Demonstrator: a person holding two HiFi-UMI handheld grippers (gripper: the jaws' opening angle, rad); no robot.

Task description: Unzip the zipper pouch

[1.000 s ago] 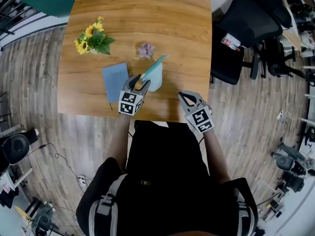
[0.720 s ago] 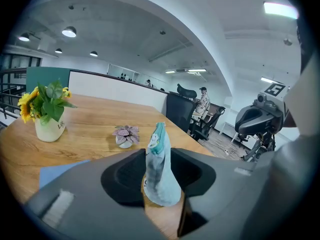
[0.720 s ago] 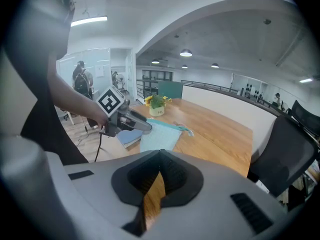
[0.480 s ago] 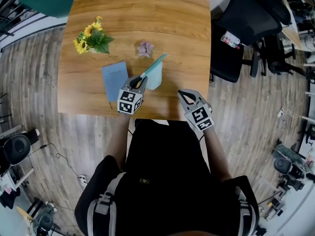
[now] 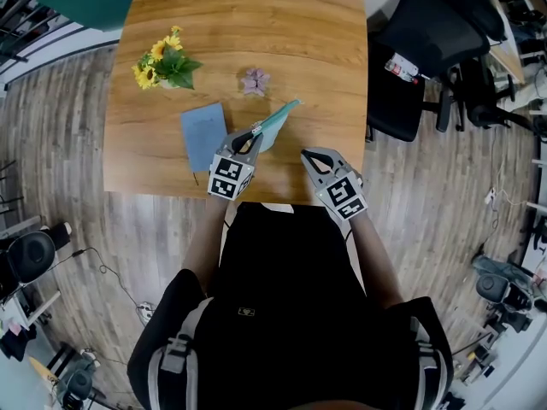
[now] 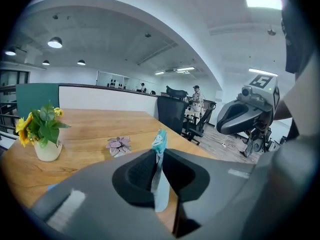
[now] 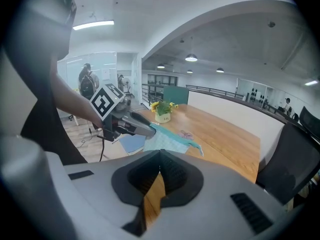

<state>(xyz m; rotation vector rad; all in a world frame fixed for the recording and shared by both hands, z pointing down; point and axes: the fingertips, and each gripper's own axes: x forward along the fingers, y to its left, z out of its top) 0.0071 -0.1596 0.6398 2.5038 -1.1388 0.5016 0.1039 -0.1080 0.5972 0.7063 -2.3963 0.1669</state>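
The left gripper (image 5: 249, 139) has just been closing its fingers (image 6: 137, 171), which now pinch the near end of the pale teal zipper pouch (image 5: 275, 122). The pouch has risen off the tabletop (image 5: 256, 32) since a second ago and slants away beyond those fingers, so it looks anchored for unzipping. The right gripper (image 5: 310, 155), its fingers pressed together on nothing, sits right of the left fingers, clear of the pouch. The zipper pull cannot be made out, nor whether the pouch's far end touches the wood.

The left claw (image 5: 250, 137) has just closed on the zipper pouch (image 5: 275, 121) (now raised).
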